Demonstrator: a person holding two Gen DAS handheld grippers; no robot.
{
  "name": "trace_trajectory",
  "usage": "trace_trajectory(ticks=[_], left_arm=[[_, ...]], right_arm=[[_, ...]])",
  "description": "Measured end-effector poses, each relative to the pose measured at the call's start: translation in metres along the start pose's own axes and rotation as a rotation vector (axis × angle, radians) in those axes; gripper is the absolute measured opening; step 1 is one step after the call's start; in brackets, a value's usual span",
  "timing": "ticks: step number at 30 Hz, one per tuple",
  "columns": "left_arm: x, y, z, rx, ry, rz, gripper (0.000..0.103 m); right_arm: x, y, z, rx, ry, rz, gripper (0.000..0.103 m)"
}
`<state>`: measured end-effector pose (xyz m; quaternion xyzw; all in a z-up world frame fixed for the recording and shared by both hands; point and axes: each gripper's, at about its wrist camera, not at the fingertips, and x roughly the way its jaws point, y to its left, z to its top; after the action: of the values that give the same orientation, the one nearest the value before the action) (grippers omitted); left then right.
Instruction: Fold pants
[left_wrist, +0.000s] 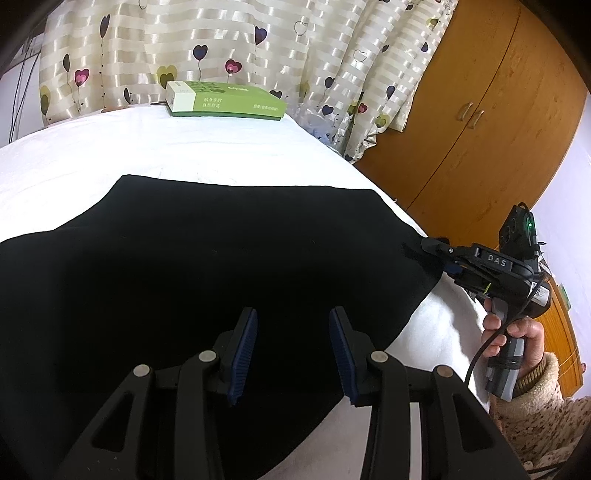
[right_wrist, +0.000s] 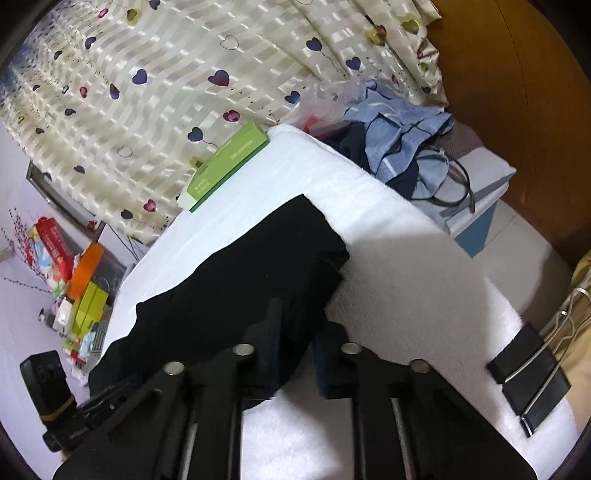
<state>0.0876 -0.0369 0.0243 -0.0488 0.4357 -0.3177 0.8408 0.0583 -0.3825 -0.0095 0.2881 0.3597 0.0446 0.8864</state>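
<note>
The black pants (left_wrist: 207, 266) lie spread flat on the white table cover (left_wrist: 184, 147). My left gripper (left_wrist: 293, 354) is open, its blue pads hovering just above the near part of the pants, holding nothing. My right gripper (left_wrist: 430, 247) is at the pants' right edge in the left wrist view, its tips at the cloth. In the right wrist view the pants (right_wrist: 236, 280) run away from my right gripper (right_wrist: 295, 350), whose jaws stand apart with the cloth edge between them, not clamped.
A green and white box (left_wrist: 225, 99) lies at the table's far edge by the heart-patterned curtain (left_wrist: 221, 44). Blue clothes (right_wrist: 402, 136) are heaped beyond the far corner. Binder clips (right_wrist: 528, 376) grip the cover's edge. A wooden wardrobe (left_wrist: 480, 110) stands to the right.
</note>
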Motion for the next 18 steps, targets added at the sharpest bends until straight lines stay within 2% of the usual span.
trace_trajectory(ticks=[6,12,16,18], left_arm=[[0.005,-0.005,0.007,0.016,0.012,-0.008,0.043],[0.012,-0.015,0.027,0.014,0.014,-0.053,0.043],[0.023,-0.017,0.047,-0.025,0.024,-0.12,0.053],[0.03,-0.017,0.057,-0.062,0.035,-0.16,0.055]], right_arm=[[-0.002,0.039,-0.003,-0.19,-0.029,0.026,0.008],[0.005,0.063,-0.014,-0.304,-0.013,0.058,0.008],[0.008,0.073,-0.024,-0.366,0.001,0.07,0.008],[0.008,0.075,-0.028,-0.382,0.01,0.081,0.008]])
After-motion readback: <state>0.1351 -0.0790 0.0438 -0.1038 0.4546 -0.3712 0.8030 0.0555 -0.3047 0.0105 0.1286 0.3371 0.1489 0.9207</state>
